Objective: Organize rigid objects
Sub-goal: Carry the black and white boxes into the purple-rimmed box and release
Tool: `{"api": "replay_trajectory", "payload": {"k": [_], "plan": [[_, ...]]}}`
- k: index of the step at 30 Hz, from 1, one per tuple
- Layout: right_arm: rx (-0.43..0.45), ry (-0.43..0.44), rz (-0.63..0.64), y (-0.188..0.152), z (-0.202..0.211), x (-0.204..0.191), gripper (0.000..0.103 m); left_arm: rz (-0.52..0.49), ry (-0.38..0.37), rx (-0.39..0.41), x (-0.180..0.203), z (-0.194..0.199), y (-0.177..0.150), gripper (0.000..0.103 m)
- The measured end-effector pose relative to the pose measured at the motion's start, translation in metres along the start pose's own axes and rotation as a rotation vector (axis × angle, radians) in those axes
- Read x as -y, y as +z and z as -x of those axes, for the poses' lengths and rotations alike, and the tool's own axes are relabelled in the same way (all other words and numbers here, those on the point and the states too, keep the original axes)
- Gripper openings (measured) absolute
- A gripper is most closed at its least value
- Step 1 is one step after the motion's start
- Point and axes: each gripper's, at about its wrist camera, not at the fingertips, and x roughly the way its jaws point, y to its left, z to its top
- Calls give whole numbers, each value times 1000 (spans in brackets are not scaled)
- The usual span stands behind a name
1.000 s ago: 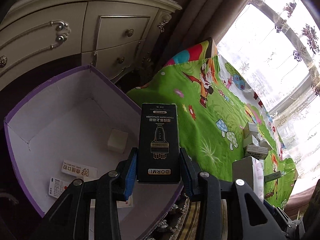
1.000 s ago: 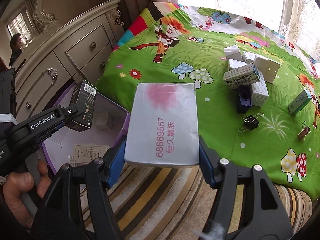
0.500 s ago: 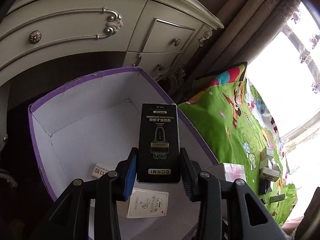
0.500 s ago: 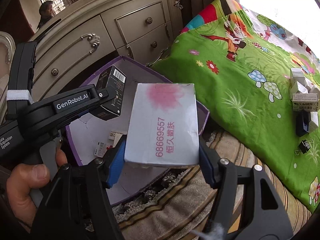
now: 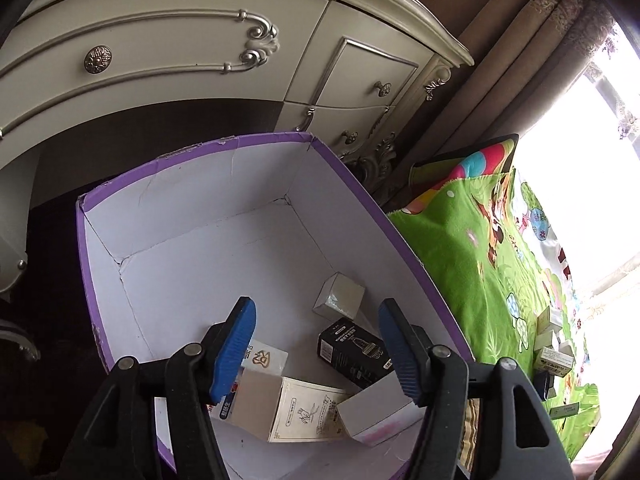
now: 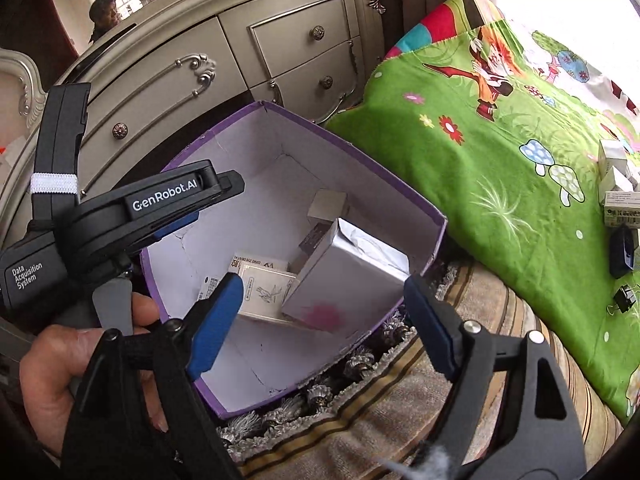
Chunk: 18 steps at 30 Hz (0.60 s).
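Observation:
A purple box with a white inside (image 5: 224, 240) (image 6: 384, 176) stands on the floor beside the bed. In it lie the black DORMI box (image 5: 352, 354) (image 6: 316, 240), the silver box with a pink patch (image 6: 344, 280) (image 5: 376, 412), a small white cube box (image 5: 340, 296) (image 6: 326, 206), a cream box with a drawing (image 5: 308, 410) (image 6: 266, 294) and other small cartons. My left gripper (image 5: 316, 346) is open and empty above the box; it also shows in the right wrist view (image 6: 176, 220). My right gripper (image 6: 320, 320) is open and empty over the box's near edge.
A cream dresser with metal handles (image 5: 168, 52) (image 6: 256, 64) stands behind the box. The green cartoon bedspread (image 6: 500, 168) (image 5: 492, 264) carries several small boxes (image 6: 620, 196) (image 5: 554, 348) and binder clips (image 6: 624, 300). A striped rug (image 6: 400, 408) lies beside the box.
Both grippers opened. The black DORMI box and the silver box dropped out of them and now lie inside the purple box. Both grippers moved closer over the box.

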Motion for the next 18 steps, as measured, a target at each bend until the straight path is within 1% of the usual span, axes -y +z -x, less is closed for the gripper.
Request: {"api": "replay_trajectory", "payload": {"k": [3,9,12,15,18], "plan": [[6,-13,-48,0,6,13,86,-10,-13,13,4,4,0,73],[-7,-11,-139,-4,14,43,86,-26,-41,3,13,3,-5,74],[2,-18,-175,-5,22,59,86,-45,-65,-6,21,1,-9,74],[16,-53,-221,-7,31,82,86,-62,-83,-11,29,0,-11,74],[26,-120,-276,-8,39,114,86,-63,-101,-12,34,0,-12,74]]}}
